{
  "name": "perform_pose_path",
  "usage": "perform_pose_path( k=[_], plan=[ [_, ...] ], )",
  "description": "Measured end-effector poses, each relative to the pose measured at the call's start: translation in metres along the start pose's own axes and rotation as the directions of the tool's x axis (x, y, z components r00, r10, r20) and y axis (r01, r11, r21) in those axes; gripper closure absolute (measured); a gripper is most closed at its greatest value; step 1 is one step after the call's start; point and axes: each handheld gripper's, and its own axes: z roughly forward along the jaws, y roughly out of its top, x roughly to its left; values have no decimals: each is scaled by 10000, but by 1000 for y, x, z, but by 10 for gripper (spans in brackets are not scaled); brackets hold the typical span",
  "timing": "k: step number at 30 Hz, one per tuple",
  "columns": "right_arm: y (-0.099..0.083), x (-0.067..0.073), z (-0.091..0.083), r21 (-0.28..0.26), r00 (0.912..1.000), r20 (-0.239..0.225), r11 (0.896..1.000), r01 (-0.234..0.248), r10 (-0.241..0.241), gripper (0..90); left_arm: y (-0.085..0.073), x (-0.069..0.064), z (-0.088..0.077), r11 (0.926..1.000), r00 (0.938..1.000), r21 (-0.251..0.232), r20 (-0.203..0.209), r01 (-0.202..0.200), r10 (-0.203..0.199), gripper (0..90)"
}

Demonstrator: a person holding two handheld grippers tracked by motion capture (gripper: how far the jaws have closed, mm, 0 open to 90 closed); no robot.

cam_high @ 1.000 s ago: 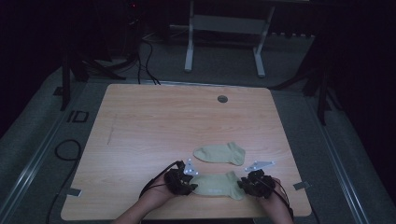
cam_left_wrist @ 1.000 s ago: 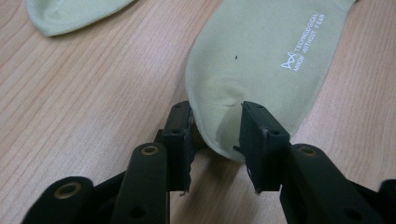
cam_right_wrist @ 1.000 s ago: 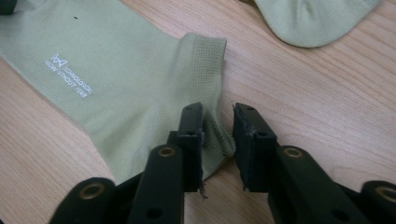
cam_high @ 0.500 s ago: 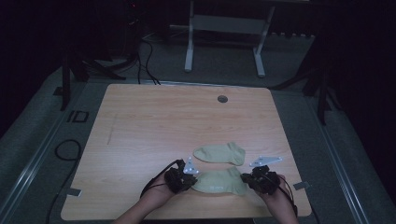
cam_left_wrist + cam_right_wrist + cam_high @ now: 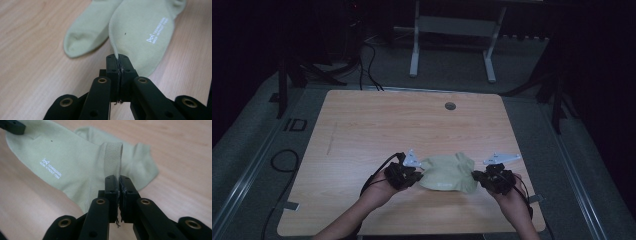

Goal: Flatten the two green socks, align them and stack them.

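Two pale green socks are on the wooden table (image 5: 362, 130). My left gripper (image 5: 416, 175) (image 5: 119, 60) is shut on the toe end of one sock (image 5: 447, 174) (image 5: 142, 32). My right gripper (image 5: 478, 176) (image 5: 118, 182) is shut on that sock's ribbed cuff (image 5: 113, 157). This sock (image 5: 62, 165), with white print on its sole, hangs stretched between the two grippers, just above the table. The second sock (image 5: 85, 32) (image 5: 143, 167) lies flat on the wood behind it, largely covered in the high view. The left gripper's tip (image 5: 12, 126) shows far off in the right gripper view.
A round grommet hole (image 5: 450, 106) sits near the table's far edge. The near edge runs just under the person's forearms (image 5: 357, 215). Beyond the table, a white stand (image 5: 452, 30) and cables (image 5: 367, 55) sit on the dark floor.
Both grippers have closed on the near sock's ends and risen. The sock, which lay flat between them, now hangs lifted and overlaps the farther sock in the high view.
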Motion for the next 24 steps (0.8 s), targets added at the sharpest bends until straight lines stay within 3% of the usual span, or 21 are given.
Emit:
perform_pose_path(
  k=[7, 12, 17, 24],
  plan=[
    [21, -20, 4, -67, 9997, 124, 9997, -222, 223, 858, 20, 11, 4, 9996, 9995, 11, -130, -293, 293, 879],
    [33, -39, 15, 155, 9981, 299, 9984, -551, 546, 858, 35, 24, 17, 9987, 9991, 387, -275, -323, 334, 879],
    [35, -49, 29, 502, 9972, 248, 9961, -723, 711, 858, 36, 34, 31, 9973, 9993, 722, -323, -145, 169, 879],
    [34, -61, 62, 1385, 9953, 169, 9856, -970, 956, 857, 28, 47, 57, 9931, 9993, 1152, -310, 222, -188, 878]
  ],
)
